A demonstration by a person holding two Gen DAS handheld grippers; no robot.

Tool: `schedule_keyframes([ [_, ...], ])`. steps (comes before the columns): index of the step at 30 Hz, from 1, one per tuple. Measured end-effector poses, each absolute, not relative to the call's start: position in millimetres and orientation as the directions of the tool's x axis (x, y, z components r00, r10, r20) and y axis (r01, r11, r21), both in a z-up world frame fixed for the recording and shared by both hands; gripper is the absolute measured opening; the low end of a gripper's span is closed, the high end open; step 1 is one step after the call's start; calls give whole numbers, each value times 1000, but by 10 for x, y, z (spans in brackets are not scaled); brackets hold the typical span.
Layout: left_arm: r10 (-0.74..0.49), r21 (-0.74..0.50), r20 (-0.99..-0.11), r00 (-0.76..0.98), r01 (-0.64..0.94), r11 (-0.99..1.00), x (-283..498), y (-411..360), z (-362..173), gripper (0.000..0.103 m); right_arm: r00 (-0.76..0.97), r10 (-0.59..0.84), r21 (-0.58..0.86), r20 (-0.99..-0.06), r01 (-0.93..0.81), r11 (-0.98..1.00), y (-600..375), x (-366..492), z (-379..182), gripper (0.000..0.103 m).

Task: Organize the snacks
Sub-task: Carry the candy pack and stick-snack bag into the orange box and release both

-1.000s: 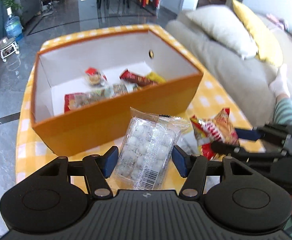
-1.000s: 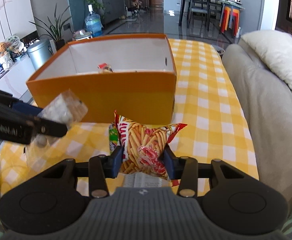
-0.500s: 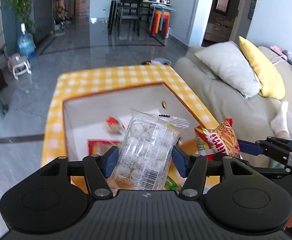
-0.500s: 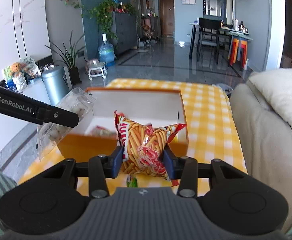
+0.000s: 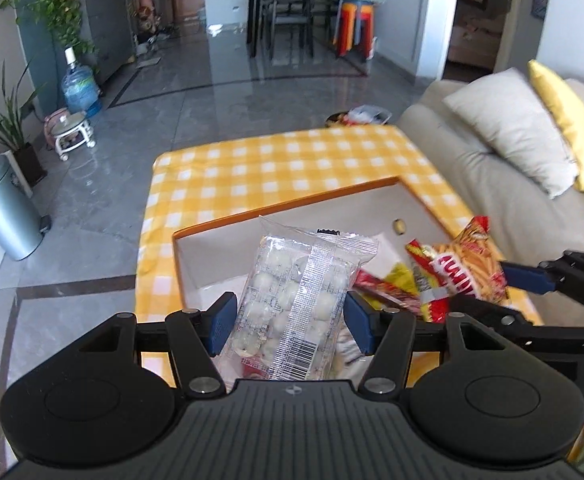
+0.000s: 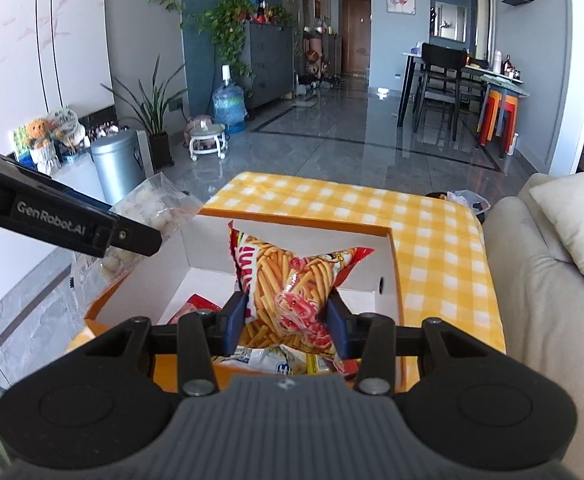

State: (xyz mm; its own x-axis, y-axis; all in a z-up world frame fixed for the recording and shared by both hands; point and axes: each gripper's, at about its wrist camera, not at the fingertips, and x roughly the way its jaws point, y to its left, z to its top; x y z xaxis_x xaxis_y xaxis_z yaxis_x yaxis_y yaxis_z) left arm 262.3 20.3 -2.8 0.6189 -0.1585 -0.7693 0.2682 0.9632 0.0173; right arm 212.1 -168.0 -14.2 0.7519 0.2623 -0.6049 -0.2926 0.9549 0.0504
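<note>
My left gripper [image 5: 290, 322] is shut on a clear pack of white round sweets [image 5: 295, 300], held upright over the orange box [image 5: 284, 204]. My right gripper [image 6: 288, 322] is shut on a red and yellow bag of fries snack [image 6: 292, 284], also above the open box [image 6: 292, 218]. In the left wrist view the fries bag [image 5: 465, 266] and the right gripper [image 5: 503, 288] hang to the right of the sweets. The right wrist view shows the left gripper [image 6: 132, 236] with the sweets pack [image 6: 156, 208] at the left. Several snack packets lie on the box's white floor.
The box stands on a table with a yellow checked cloth [image 5: 292, 164]. A beige sofa [image 5: 503, 184] with a white and a yellow cushion runs along the right. A grey bin [image 5: 4, 212] and plants stand on the floor at the left.
Both grippers have risen and moved forward with their packs, from in front of the box's near wall to above its open inside.
</note>
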Motion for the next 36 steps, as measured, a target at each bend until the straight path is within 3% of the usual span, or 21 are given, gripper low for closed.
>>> schedule_keyframes([
  [21,22,195,-864,503,295,935,3234,24,-709,63,613,161,-58,-773,-322,945,-1361,3099,-788,41],
  [23,20,192,-871,492,302,934,3255,-3,-752,58,600,157,-61,-784,-327,943,-1335,3147,-846,41],
  [24,8,178,-876,482,308,935,3268,-9,-773,39,595,156,-62,-789,-329,942,-1328,3166,-867,41],
  [25,12,177,-882,471,309,935,3300,-11,-805,33,594,154,-63,-790,-328,942,-1333,3184,-878,42],
  [34,25,176,-889,456,293,940,3317,-15,-861,33,562,124,-71,-818,-313,947,-1297,3280,-970,42],
  [36,22,177,-887,461,295,939,3289,-2,-839,39,558,122,-72,-821,-313,947,-1295,3278,-984,42],
])
